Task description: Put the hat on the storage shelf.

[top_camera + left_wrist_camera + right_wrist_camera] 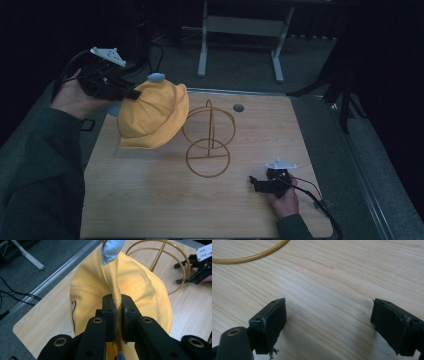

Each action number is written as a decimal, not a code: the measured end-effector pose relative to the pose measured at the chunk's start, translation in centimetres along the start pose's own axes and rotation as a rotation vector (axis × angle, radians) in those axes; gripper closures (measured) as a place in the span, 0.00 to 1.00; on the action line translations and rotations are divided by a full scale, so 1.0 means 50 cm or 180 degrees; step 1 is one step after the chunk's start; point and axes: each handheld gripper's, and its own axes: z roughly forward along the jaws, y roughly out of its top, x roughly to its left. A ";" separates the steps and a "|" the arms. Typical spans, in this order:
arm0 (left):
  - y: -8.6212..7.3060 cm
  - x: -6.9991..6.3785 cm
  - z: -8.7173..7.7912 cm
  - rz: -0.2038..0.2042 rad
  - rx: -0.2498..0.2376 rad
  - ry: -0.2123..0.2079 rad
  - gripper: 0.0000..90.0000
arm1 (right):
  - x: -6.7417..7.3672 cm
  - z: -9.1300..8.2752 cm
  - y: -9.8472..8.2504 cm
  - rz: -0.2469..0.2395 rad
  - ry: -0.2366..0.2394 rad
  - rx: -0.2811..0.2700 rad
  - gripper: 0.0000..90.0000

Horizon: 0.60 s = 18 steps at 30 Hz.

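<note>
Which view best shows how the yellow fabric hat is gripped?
The left gripper view: the left gripper has its jaws pinched on a raised fold of the yellow fabric hat. The high view shows the hat held above the table; the right gripper view shows bare tabletop.

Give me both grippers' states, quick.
Left gripper: closed, pinching a fold of the yellow hat, held above the table.
Right gripper: open, holding nothing, low over the wooden table.

High view: fixed above the near edge, facing forward and down over the whole wooden table (150,200). Left gripper view: very close behind a yellow hat (140,290), perhaps raised above the tabletop. Right gripper view: low, almost touching the wood. Shared across all three: the wire stand (209,137).
</note>
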 end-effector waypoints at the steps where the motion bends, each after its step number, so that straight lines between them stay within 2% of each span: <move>1: 0.001 -0.001 -0.001 0.0005 -0.0008 -0.0007 0.93 | 0.000 0.000 0.000 0.0000 0.0000 0.0000 0.15; 18: 0.027 -0.019 -0.005 0.0112 -0.0127 -0.0113 0.93 | 0.000 0.000 0.000 0.0003 -0.0002 -0.0002 0.15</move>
